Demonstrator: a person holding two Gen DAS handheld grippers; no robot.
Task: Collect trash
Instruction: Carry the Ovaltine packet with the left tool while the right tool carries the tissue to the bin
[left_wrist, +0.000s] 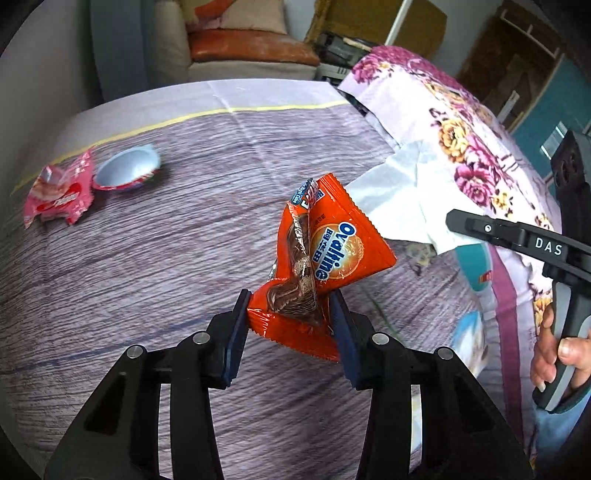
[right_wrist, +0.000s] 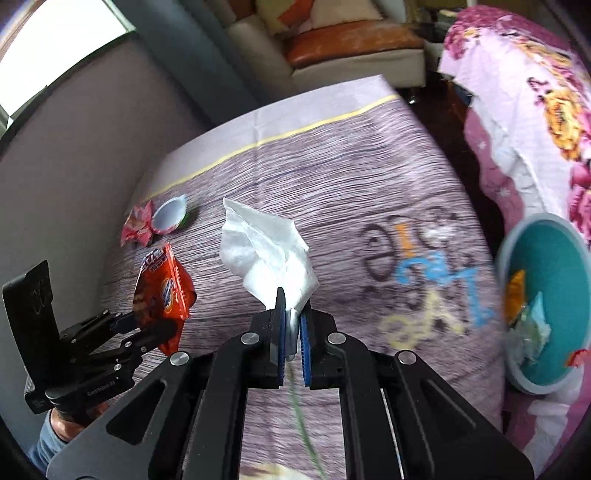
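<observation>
My left gripper (left_wrist: 290, 301) is shut on a crumpled orange Ovaltine wrapper (left_wrist: 332, 251), which is lifted off the table; the right wrist view shows the same gripper (right_wrist: 147, 325) and wrapper (right_wrist: 162, 291) at the left. My right gripper (right_wrist: 293, 306) is shut on a white tissue (right_wrist: 266, 243) that fans out above its fingertips. The tissue (left_wrist: 399, 192) also shows in the left wrist view, hanging from the right gripper's fingers (left_wrist: 480, 229). A teal bin (right_wrist: 554, 251) with scraps inside stands at the right edge. A pink wrapper (left_wrist: 55, 195) and a small empty cup (left_wrist: 127, 170) lie far left.
The table wears a purple wood-grain cloth (left_wrist: 147, 277) with printed letters (right_wrist: 406, 266) on it. A floral quilt (right_wrist: 535, 92) is heaped along the right side, behind the bin. A beige sofa (left_wrist: 240, 48) stands beyond the far edge. A hand (left_wrist: 554, 354) grips the right handle.
</observation>
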